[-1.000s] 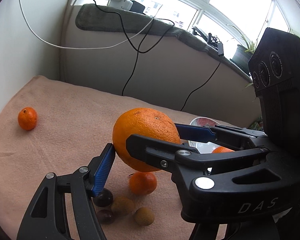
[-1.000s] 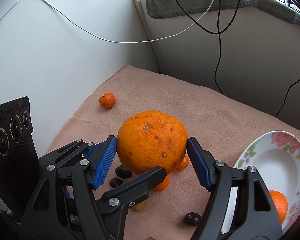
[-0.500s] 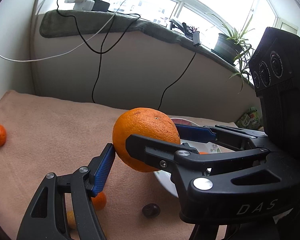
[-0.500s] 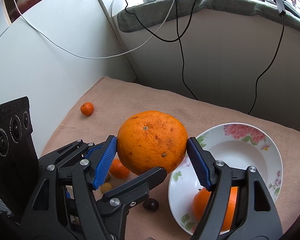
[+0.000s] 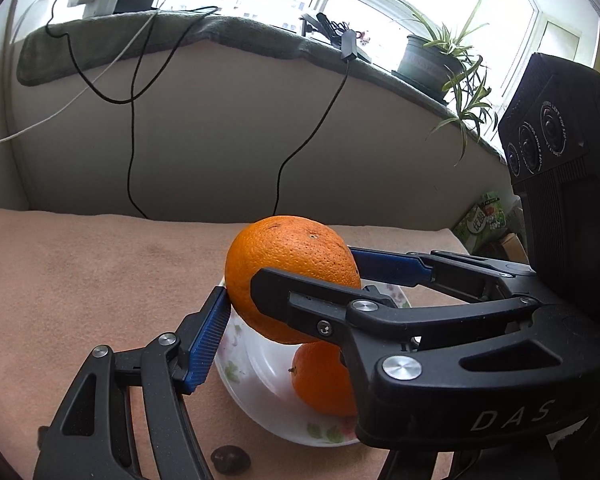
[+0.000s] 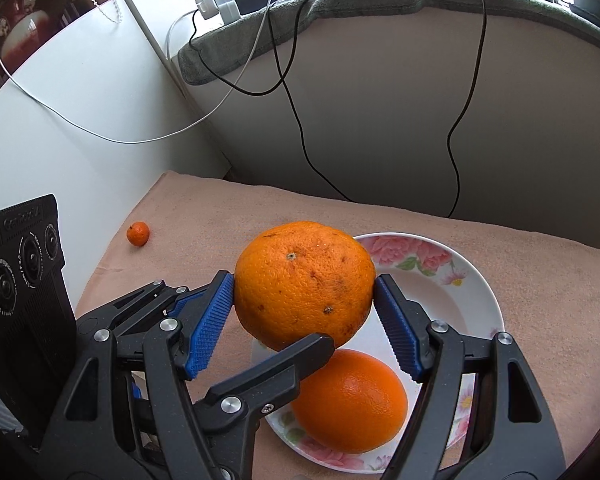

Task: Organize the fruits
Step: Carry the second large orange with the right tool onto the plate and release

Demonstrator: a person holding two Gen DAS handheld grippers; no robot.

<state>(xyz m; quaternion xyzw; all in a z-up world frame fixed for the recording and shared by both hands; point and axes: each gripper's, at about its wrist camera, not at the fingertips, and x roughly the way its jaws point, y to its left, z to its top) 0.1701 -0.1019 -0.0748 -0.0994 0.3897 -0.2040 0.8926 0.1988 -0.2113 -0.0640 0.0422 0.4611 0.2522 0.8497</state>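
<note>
Orange (image 6: 303,285) clamped by both grippers, left (image 5: 288,292) and right (image 6: 304,312), above plate (image 6: 476,280). Risk: dropped here, it strikes second orange (image 6: 350,400) below and rolls off.

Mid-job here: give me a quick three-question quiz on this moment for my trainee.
1. True or false: the plate holds no fruit.
2. Of the left tongs and right tongs, which grip the big orange? A) left only B) right only C) both
3. Fill in: the fruit lying alone on the cloth near the white wall is a small ____.

Key
1. False: a second orange lies in it.
2. C
3. mandarin
</note>
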